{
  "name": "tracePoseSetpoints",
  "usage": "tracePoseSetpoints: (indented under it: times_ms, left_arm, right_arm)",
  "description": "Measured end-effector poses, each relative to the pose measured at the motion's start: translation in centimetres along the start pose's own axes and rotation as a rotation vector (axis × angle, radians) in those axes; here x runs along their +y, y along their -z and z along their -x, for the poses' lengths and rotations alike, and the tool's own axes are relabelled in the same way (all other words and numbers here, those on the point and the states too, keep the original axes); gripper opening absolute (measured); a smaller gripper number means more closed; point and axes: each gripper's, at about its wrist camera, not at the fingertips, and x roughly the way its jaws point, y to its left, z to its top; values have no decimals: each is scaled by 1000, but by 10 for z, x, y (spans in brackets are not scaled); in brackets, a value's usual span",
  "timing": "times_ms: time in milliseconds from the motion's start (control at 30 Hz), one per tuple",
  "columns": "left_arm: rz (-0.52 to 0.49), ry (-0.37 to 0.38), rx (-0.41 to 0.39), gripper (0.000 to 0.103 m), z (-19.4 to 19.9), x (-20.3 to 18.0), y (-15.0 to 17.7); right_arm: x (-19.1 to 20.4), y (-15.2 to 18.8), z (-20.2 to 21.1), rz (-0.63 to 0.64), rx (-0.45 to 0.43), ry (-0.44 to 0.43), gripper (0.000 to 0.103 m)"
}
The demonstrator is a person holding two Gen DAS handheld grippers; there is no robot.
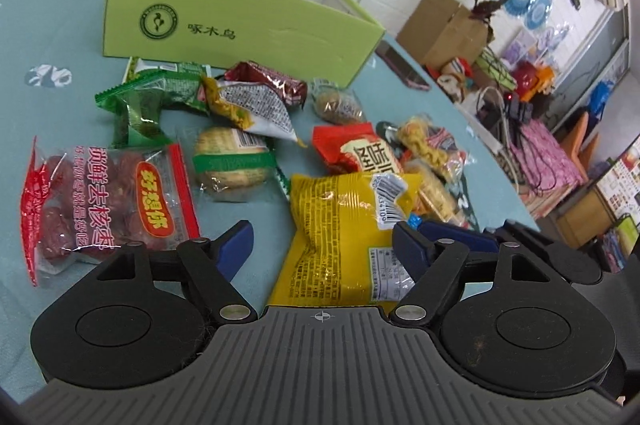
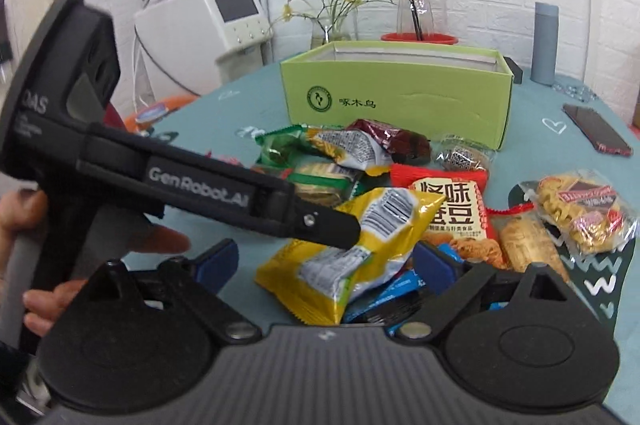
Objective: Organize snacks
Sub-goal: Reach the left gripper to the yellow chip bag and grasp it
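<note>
On the teal tablecloth point(image 1: 48, 25), loose snacks lie before the open green box point(image 1: 240, 21). The left gripper point(image 1: 322, 245) straddles the yellow packet point(image 1: 340, 237), jaws wide and gripping nothing; the right gripper point(image 2: 326, 267) gapes too. The slick, puffy bag may squirt out when pinched, or nearby wrappers get dragged along.

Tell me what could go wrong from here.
1. The left tongs and right tongs both stand open at the same yellow packet, close together, so they may collide.
2. That packet lies over a blue packet, so a closing grip could catch both.
</note>
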Motion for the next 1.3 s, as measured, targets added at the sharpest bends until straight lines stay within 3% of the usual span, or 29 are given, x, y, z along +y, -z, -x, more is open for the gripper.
tracePoseSetpoints:
  times_ms: [200,433,600,667,800,967,1100,1300]
  left_arm:
    - [9,-31,13,48,1,-2,6]
    - [31,-68,9,46,13,2,20]
    - [62,-54,14,47,15,5,23]
    - [55,-59,13,47,14,3,24]
    - [49,-57,13,50,13,1,25]
    - [52,-53,8,56,13,-1,23]
    - [30,-58,-19,71,21,-2,24]
    - [16,-58,-2,67,16,4,26]
  right_arm:
    - [15,2,-17,68,24,-58,94]
    - [26,3,-20,96,27,-113,94]
    - [19,13,-22,20,73,-154,94]
    - [18,18,-19,42,73,-118,94]
    - [-2,21,-11,-3,71,-39,94]
    - [2,16,-2,-22,42,-118,94]
    - [16,15,-11,41,59,-107,94]
    - [15,11,-21,35,67,-96,94]
